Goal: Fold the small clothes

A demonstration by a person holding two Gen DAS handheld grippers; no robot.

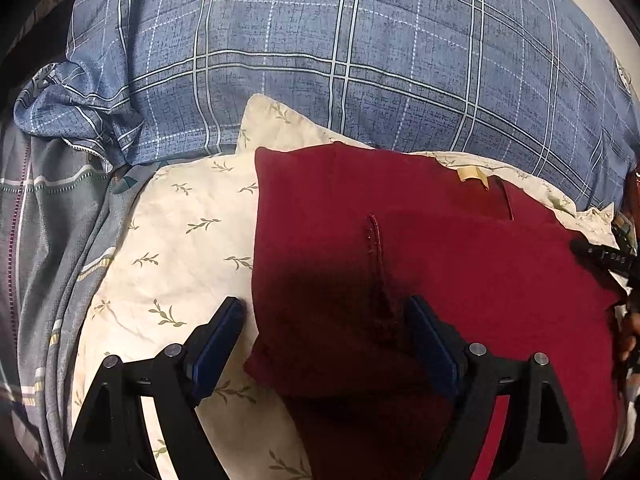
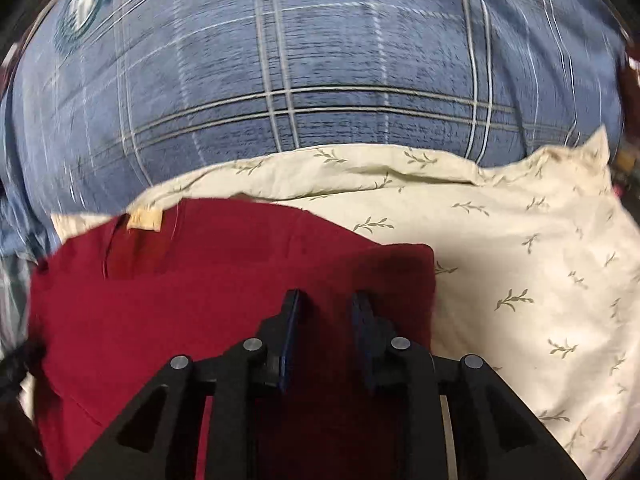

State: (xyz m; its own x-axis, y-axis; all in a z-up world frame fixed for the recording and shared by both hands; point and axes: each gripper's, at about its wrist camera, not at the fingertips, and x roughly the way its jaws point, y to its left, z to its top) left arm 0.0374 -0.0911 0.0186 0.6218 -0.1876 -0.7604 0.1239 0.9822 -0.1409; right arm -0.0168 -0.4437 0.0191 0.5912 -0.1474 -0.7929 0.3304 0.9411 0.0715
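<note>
Fingers of the left gripper (image 1: pixel 324 320) stand wide apart, straddling the left edge of the red garment (image 1: pixel 440 264): one pad rests over the cream cloth (image 1: pixel 176 240), the other over the red fabric. Right gripper (image 2: pixel 326 316) fingers are nearly together above the garment's right corner; whether any fabric is pinched between them is hard to tell in the blurred view. The garment lies on the cream cloth, with a blue plaid pillow (image 1: pixel 360 60) behind.
</note>
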